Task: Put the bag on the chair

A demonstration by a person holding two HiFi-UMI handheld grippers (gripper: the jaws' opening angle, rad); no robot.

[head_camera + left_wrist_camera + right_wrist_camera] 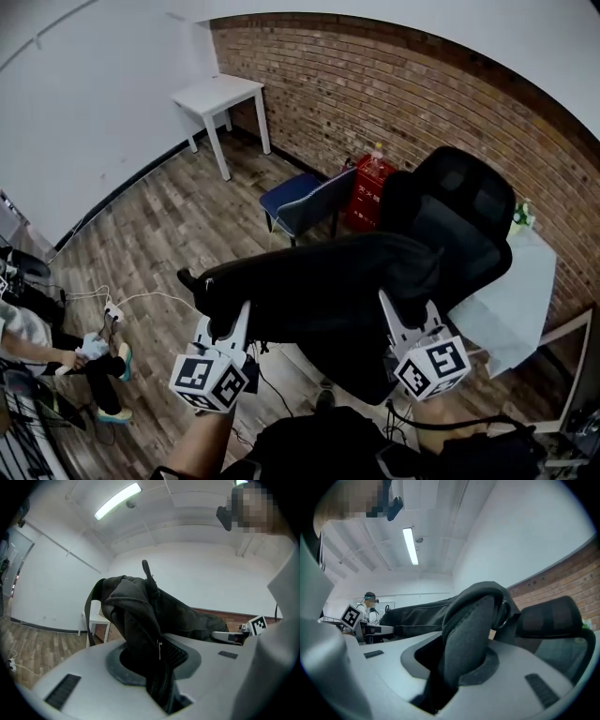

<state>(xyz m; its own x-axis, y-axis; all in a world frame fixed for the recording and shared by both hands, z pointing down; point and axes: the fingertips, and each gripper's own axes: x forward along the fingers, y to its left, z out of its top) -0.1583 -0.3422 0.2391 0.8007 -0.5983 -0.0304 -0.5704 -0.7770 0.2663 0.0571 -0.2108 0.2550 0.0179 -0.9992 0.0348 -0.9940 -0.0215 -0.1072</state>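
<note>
**Black bag [319, 281] held up beside the office chair [464, 211]**

Dark folds of fabric fill the gap of the left tool [225, 326], which is clamped on the bag's left end. The right tool [410, 317] is clamped on a padded strap [473, 625] at the other end. Between the two, the bag stretches lengthwise above the wooden floor [169, 225], carried by the tools alone. In the head view its right end overlaps the mesh-backed office chair; whether they touch cannot be told. Beyond the bag stands a blue chair [300, 202]. A red box [370, 192] is against the brick wall [375, 84], and a white table [220, 94] is in the room's corner.
</note>
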